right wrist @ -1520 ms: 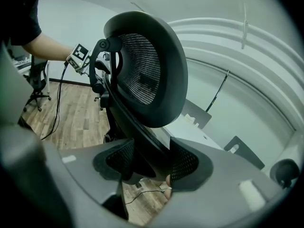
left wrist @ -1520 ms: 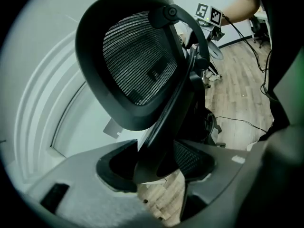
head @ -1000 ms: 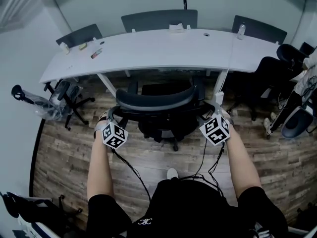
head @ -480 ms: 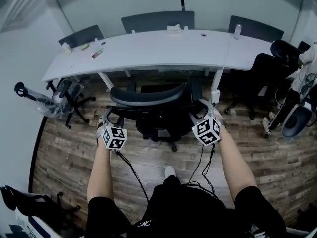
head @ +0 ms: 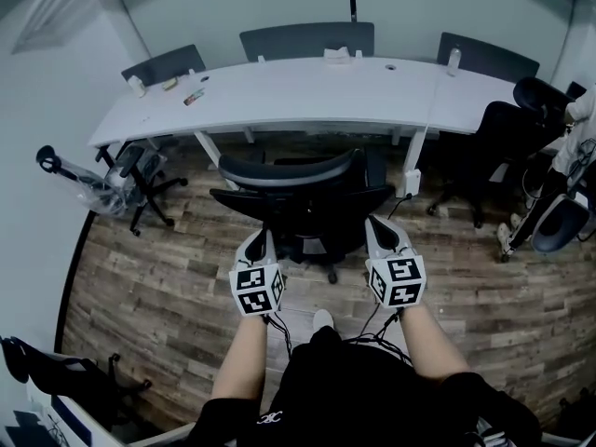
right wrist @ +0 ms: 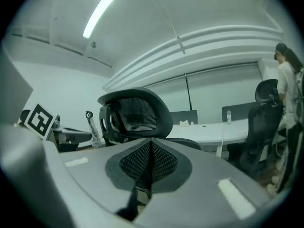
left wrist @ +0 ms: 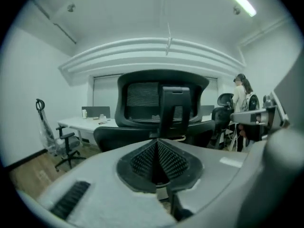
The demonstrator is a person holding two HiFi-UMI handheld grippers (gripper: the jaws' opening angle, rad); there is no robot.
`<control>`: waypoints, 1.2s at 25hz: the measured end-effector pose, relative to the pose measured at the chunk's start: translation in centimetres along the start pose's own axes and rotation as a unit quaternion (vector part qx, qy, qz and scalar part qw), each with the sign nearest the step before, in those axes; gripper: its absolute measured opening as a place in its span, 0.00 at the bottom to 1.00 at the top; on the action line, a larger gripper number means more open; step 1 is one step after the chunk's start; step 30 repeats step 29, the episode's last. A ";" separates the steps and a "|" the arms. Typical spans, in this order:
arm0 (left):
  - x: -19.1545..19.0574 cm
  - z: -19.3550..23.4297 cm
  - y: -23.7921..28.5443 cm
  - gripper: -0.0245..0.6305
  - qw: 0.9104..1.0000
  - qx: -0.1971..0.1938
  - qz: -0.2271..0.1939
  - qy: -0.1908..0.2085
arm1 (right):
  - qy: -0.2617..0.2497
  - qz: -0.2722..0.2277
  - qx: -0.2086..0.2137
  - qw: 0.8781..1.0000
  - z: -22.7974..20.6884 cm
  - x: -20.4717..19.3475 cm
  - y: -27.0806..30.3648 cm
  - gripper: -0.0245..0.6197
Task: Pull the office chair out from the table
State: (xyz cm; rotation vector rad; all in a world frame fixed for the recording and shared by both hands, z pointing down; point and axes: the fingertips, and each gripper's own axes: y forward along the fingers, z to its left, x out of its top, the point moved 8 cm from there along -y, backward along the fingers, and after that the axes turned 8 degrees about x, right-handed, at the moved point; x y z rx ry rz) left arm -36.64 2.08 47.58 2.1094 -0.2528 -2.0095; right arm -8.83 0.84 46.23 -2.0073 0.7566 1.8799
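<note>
The black office chair (head: 300, 192) stands on the wood floor a little way out from the long white table (head: 307, 89), its mesh back toward me. My left gripper (head: 262, 241) and right gripper (head: 376, 228) hover just behind the chair, apart from it, near my body. Both jaws have just been closing and now stand shut with nothing between them. In the left gripper view the shut pads (left wrist: 157, 158) point at the chair's back (left wrist: 161, 98). In the right gripper view the shut pads (right wrist: 150, 161) point toward the chair's mesh back (right wrist: 135, 110), left of centre.
Another office chair (head: 142, 170) stands at the left by the table's end. Black chairs (head: 503, 136) and a person (head: 579, 124) are at the right. Grey chairs (head: 307, 39) line the table's far side. A bottle (head: 453, 59) and small items lie on the table.
Both grippers have come away from the chair's sides, moved inward and back toward me, rolled upright, and gone from open to shut. The chair sits slightly farther from me.
</note>
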 end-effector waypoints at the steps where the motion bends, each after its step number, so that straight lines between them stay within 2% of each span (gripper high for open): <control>1: 0.1 -1.2 -0.5 0.05 1.000 -0.010 0.001 -0.008 | 0.002 -0.001 0.002 1.000 0.5 0.0 -0.3 0.05; 4: 0.5 -4.6 -1.7 0.05 0.999 -0.040 0.007 -0.020 | -0.004 0.000 0.022 1.000 1.7 0.1 -0.9 0.05; 6: 1.1 -6.2 -2.3 0.05 0.998 -0.056 0.004 -0.025 | 0.013 -0.006 0.041 0.999 2.1 0.4 -1.1 0.05; 10: 2.5 -7.5 -3.1 0.05 0.996 -0.079 -0.016 -0.032 | 0.006 -0.005 0.052 0.999 2.6 0.6 -1.1 0.05; 15: 3.3 -7.7 -3.6 0.05 0.997 -0.073 -0.026 -0.016 | 0.015 -0.002 0.061 0.998 3.0 0.7 -1.1 0.05; 30: 2.8 -7.5 -4.3 0.05 0.997 -0.066 -0.024 -0.021 | 0.005 0.001 0.063 0.998 3.5 0.5 -1.2 0.05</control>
